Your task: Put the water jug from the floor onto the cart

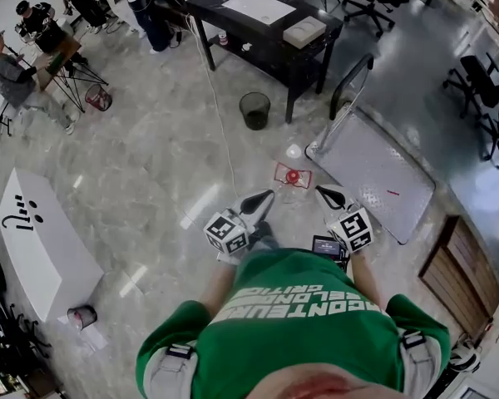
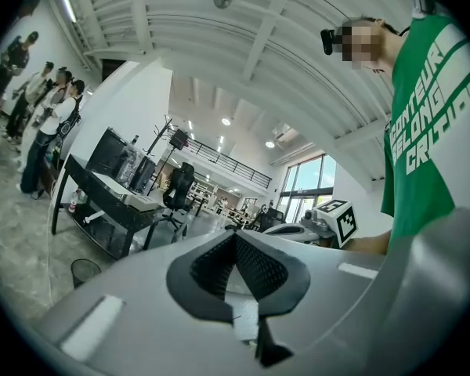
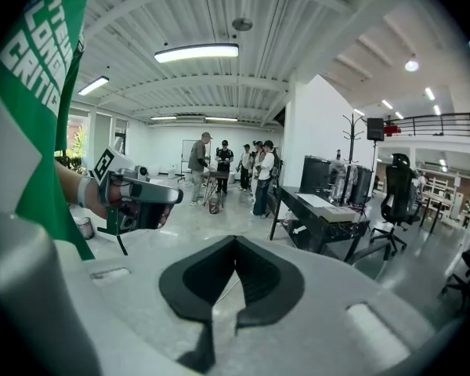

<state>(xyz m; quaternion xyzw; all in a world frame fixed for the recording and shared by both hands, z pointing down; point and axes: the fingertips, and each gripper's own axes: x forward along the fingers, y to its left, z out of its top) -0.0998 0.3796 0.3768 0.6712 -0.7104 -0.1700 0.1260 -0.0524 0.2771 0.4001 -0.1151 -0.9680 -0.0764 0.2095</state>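
Head view looks down on the water jug (image 1: 292, 175), which stands on the pale floor (image 1: 150, 173) just ahead of both grippers. It is a clear jug seen from above, with a red cap at its centre and a reddish outline. It sits near the corner of the flat metal cart (image 1: 374, 173), not on it. The left gripper (image 1: 262, 199) and right gripper (image 1: 326, 194) both have their jaws pressed together, with nothing between them.
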